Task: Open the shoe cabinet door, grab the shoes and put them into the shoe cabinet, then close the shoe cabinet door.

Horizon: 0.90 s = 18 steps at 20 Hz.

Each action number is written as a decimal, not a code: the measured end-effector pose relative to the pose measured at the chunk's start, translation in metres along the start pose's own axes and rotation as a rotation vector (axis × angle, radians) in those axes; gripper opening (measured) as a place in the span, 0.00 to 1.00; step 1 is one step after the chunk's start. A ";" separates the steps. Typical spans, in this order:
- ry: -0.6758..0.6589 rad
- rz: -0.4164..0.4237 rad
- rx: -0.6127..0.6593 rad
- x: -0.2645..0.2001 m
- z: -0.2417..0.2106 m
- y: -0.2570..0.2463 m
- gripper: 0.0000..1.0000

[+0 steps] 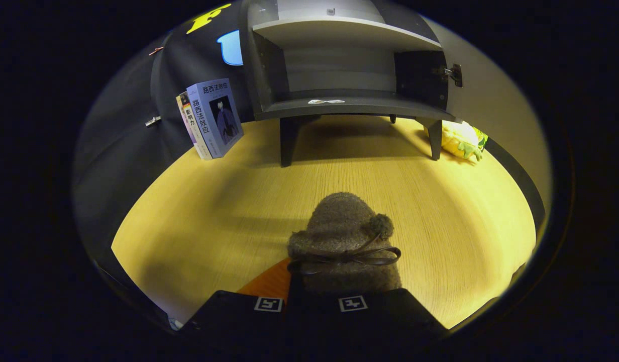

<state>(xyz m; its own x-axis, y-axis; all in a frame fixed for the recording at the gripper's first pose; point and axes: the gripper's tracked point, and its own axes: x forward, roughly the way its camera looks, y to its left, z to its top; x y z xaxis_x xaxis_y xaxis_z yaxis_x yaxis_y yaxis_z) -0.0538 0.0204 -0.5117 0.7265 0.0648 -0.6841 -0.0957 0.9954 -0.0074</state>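
Observation:
A brown fuzzy shoe (342, 226) with a dark bow and a small pompom sits between my fingers, toe pointing ahead toward the cabinet. My gripper (312, 297) is shut on its heel end, and the fingertips are mostly hidden by the shoe. An orange surface (269, 282) shows beside the shoe's left side. Beyond the shoe, the grey shoe cabinet (339, 105) stands on short legs on the wooden floor (214, 211). Its door (495, 100) is swung open to the right, showing a hinge (454, 73). The lower compartment holds only a small white sticker (325, 101).
Two books (211, 118) lean upright against the black wall, left of the cabinet. A yellow plush toy (462, 141) lies by the cabinet's right leg, under the open door. Bare floor stretches between the shoe and the cabinet.

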 end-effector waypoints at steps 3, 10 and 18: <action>0.004 0.007 0.003 0.001 -0.001 0.001 0.23; 0.017 0.011 -0.060 -0.001 0.000 0.001 0.05; 0.025 0.022 -0.053 -0.012 0.006 -0.003 0.05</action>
<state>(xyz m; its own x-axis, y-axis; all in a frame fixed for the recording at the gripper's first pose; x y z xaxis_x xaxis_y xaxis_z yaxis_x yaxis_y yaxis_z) -0.0584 0.0175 -0.4996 0.7069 0.0846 -0.7022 -0.1483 0.9885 -0.0302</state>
